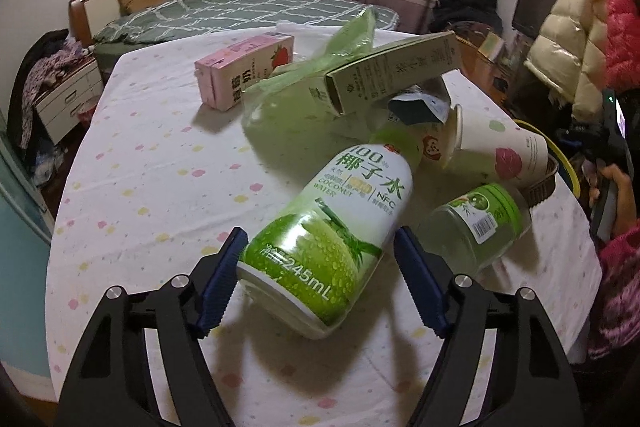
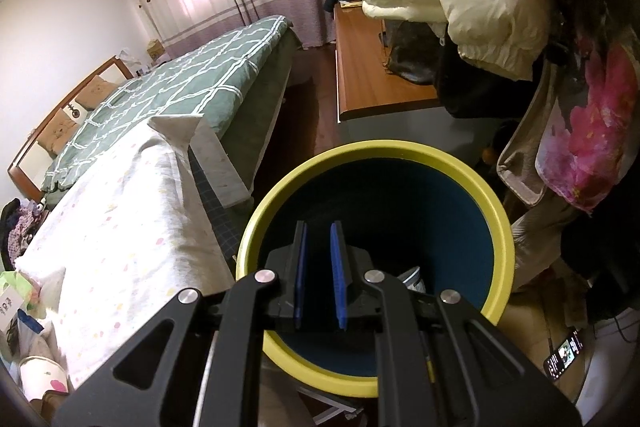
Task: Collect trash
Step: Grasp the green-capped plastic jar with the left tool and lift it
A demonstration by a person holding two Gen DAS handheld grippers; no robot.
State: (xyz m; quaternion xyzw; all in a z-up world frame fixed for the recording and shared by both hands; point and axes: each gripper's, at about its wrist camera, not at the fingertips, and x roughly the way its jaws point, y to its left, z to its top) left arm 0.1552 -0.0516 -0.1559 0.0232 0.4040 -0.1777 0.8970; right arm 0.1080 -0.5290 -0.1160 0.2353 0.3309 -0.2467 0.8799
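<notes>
Your left claw (image 1: 316, 259) is spread around the lower end of a coconut water bottle (image 1: 332, 231) lying on its side on the table (image 1: 152, 155). The left pad (image 1: 222, 287) sits right at the bottle's base, touching or nearly so. The right pad (image 1: 416, 283) stands clear of the label, with a gap showing. No grip yet.

Just right of that claw, near its right pad: a clear bottle (image 1: 476, 227) with a green label, also on its side. Ahead and to the right: a paper cup (image 1: 500, 147) tipped over. Straight ahead, past the coconut water bottle's cap: a green plastic bag (image 1: 304, 95), with a long olive carton (image 1: 392, 75) propped over it. Ahead and to the left: a pink milk carton (image 1: 244, 67) lying flat. Far right edge of that view: a hand (image 1: 616, 191) on the other handle.

Your right claw (image 2: 320, 275) is pressed nearly together, only a narrow slot between the blue pads and nothing in it. It hangs over the mouth of a bin (image 2: 500, 219) with a yellow rim and dark inside. Something pale lies low in the bin just right of the fingers; you cannot tell what. The table edge runs along the claw's left.
</notes>
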